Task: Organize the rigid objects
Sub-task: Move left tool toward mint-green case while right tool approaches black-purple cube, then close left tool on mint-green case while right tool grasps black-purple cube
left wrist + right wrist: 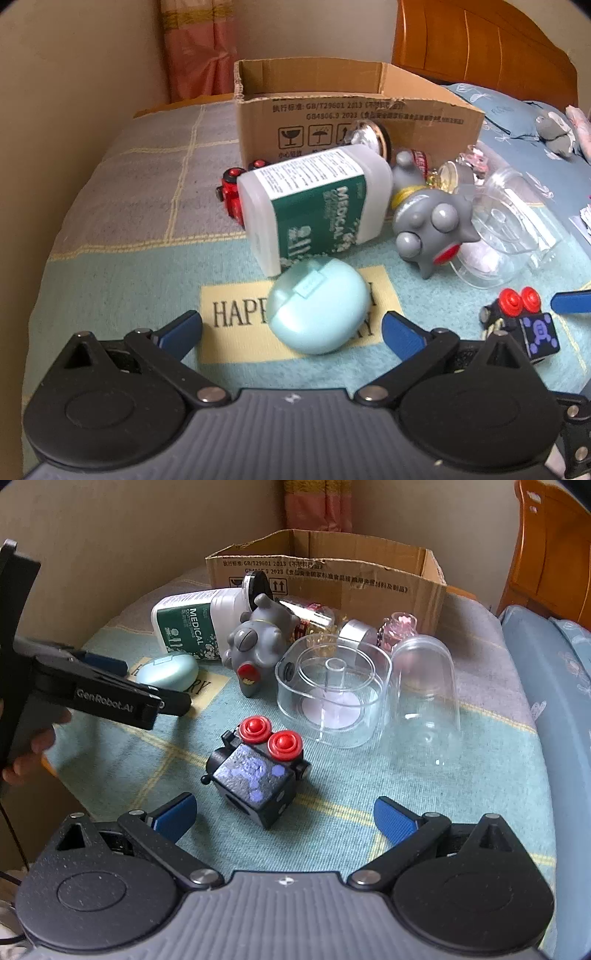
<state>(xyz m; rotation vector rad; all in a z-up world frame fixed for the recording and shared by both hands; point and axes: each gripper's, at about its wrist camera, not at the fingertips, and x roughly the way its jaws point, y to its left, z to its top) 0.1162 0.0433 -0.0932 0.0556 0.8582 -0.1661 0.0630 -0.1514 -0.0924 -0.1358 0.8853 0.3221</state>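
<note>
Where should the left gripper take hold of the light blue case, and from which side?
Grip the case across its rounded middle, coming from the near side, where the open left gripper already flanks it. The bottle touches its far edge.

On the bed [480, 794], the cardboard box [351, 579] stands at the back. Before it lie the cotton swab bottle [192, 624] and rhino figure [258, 642]; the earbud case [168, 672] lies left of the robot toy [258, 775], and the clear container [332, 690] is right of the figure.

Plain beige wall [92, 55] behind; pink-and-gold striped curtain [195, 48] in the corner. Glossy orange-brown wooden headboard [480, 44] at right. Bed with teal-and-grey checked woven blanket [140, 192]; blue patterned pillow [491, 107]. Soft daylight.
</note>
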